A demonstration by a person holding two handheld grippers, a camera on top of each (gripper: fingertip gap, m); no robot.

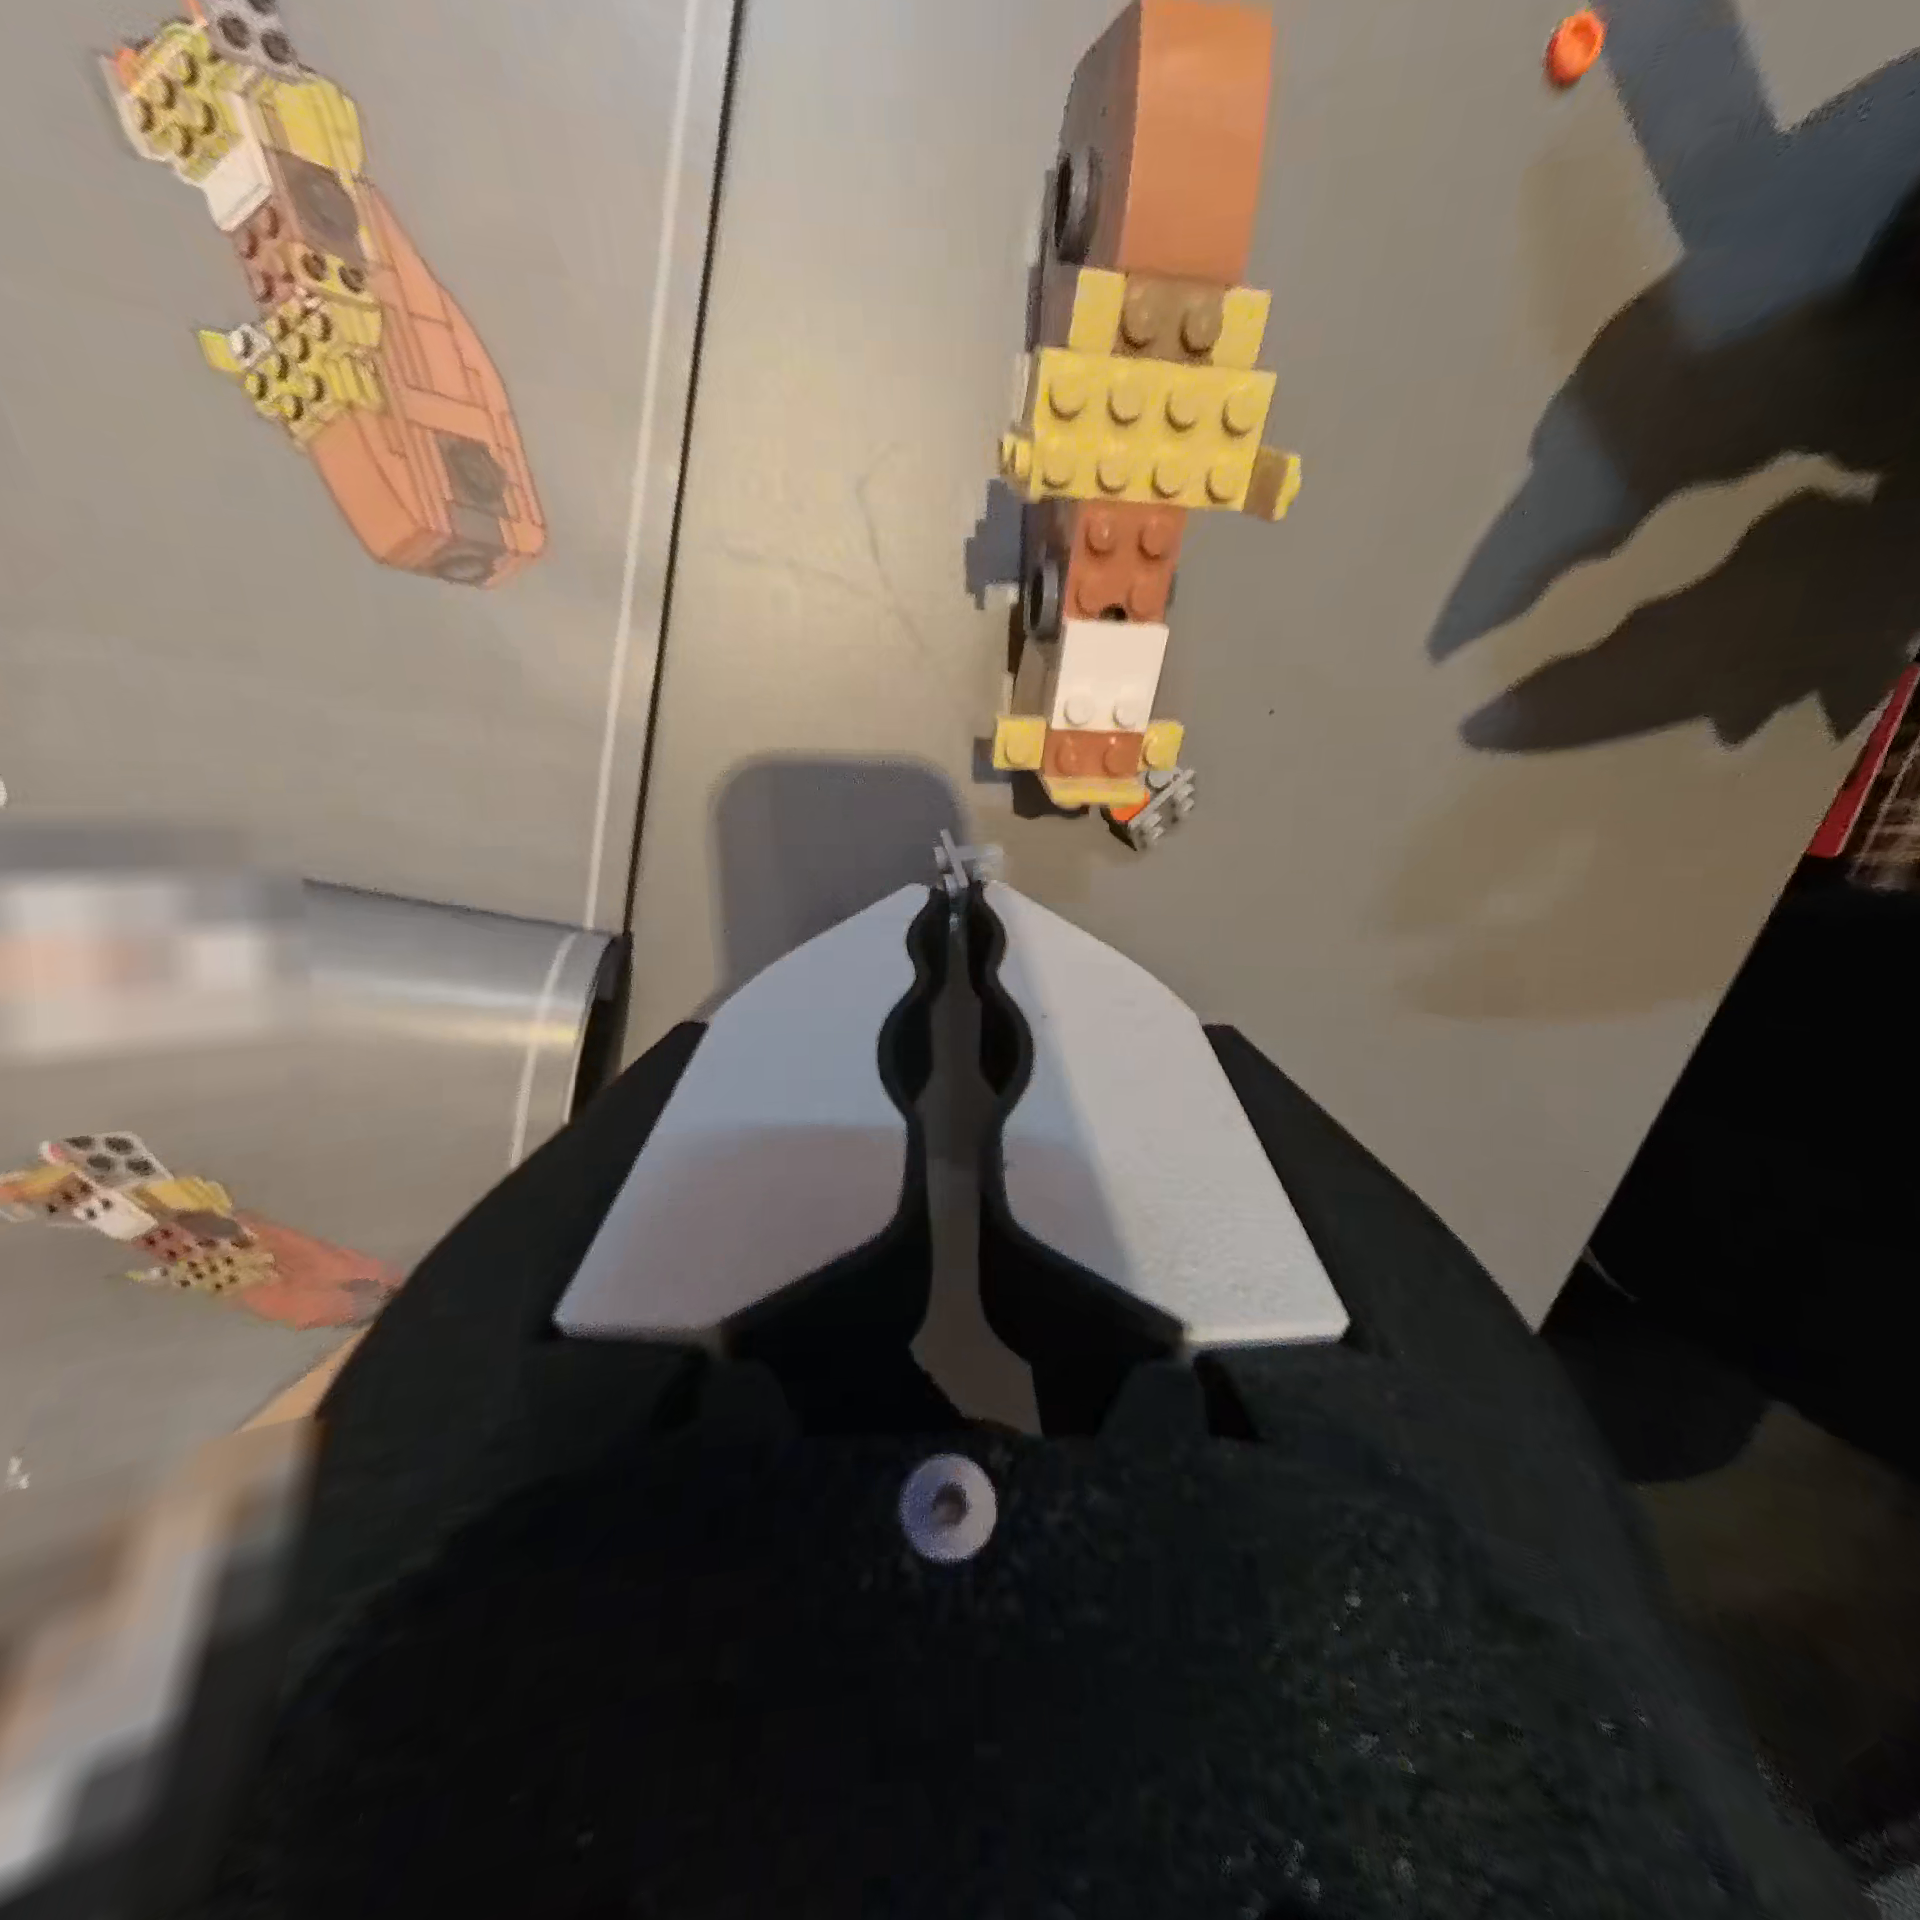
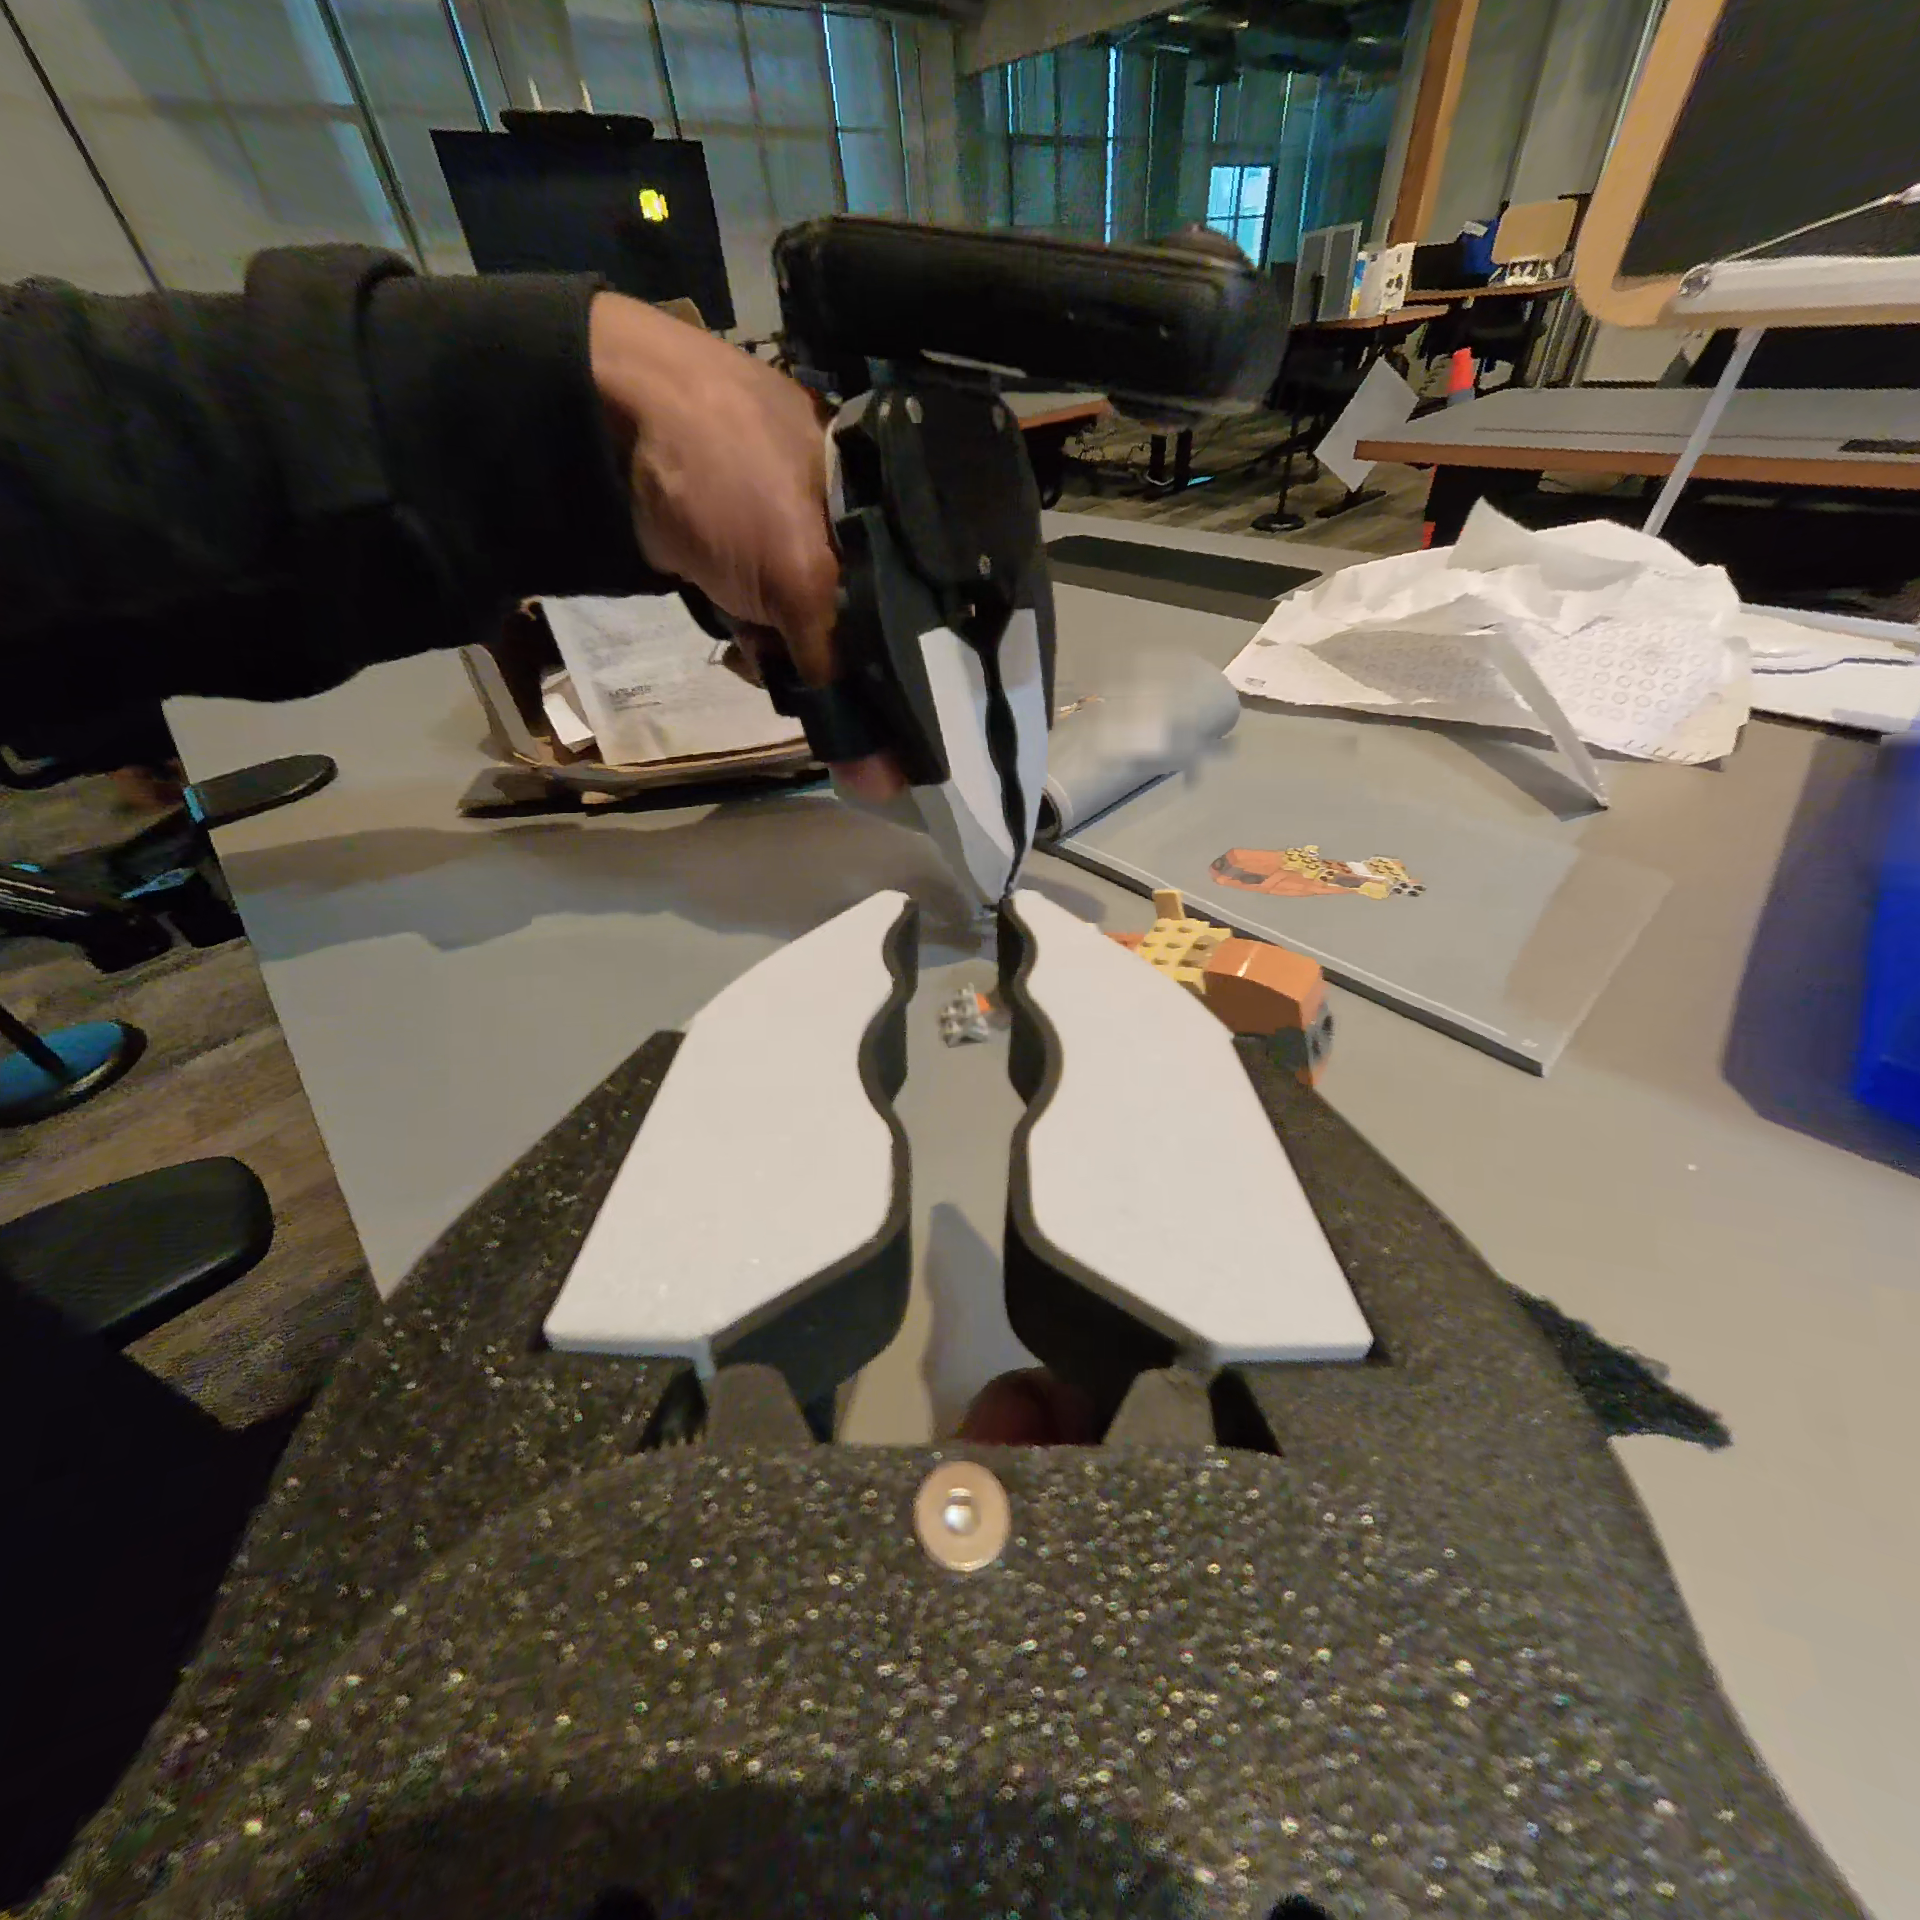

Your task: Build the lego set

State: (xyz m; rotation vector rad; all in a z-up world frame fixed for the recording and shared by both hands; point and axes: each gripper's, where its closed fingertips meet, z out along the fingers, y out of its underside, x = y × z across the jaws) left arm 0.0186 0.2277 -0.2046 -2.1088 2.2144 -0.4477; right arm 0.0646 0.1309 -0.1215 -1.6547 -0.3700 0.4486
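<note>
The left gripper (image 1: 964, 896) pinched a small grey plate (image 1: 966, 864) near the orange-and-yellow brick model (image 1: 1127, 447); the right gripper (image 2: 961, 920) stood parted.

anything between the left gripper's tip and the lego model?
Bare grey table, left wrist view. The left gripper pinches a small grey piece; the lego model lies beyond.

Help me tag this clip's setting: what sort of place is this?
Likely an open office or lab workspace: long desks, tall glass walls, office chairs, and a grey worktable with a Lego model.
</note>
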